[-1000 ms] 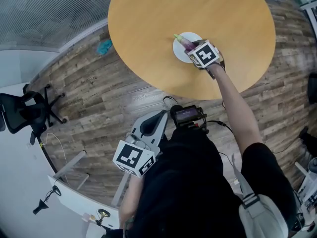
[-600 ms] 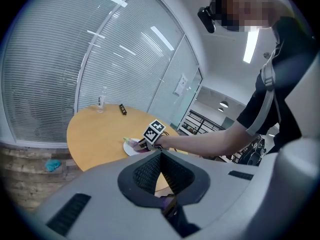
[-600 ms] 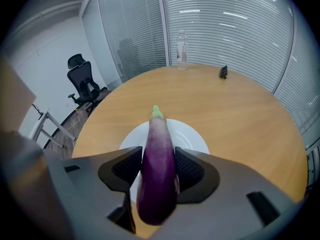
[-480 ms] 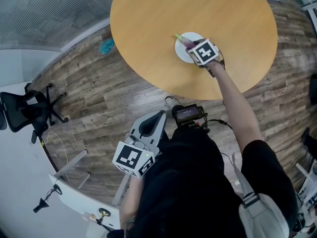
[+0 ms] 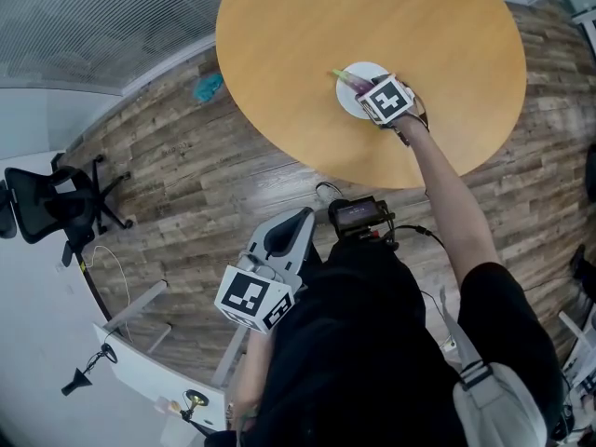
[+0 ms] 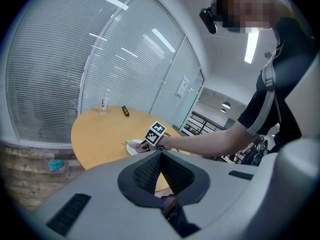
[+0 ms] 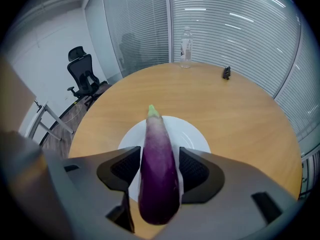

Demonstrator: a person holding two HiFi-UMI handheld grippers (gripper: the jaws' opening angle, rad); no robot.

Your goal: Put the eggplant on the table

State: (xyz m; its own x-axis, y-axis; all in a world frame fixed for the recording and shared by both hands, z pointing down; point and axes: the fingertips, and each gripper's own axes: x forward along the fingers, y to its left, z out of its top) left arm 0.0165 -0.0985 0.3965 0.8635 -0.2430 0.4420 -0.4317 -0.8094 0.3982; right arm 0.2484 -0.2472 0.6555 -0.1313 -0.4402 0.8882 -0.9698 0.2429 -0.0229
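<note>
Right gripper view: glossy eggplant (image 7: 159, 174), round plate (image 7: 194, 134).

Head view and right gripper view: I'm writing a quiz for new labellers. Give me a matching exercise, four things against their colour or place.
Things:
1 eggplant
2 plate
3 bottle
4 office chair

Colour or place:
a on the floor, away from the table
b purple, green-tipped, above the plate
c upright near the table's far edge
d white, on the round table

Pairs: 1-b, 2-d, 3-c, 4-a
</note>
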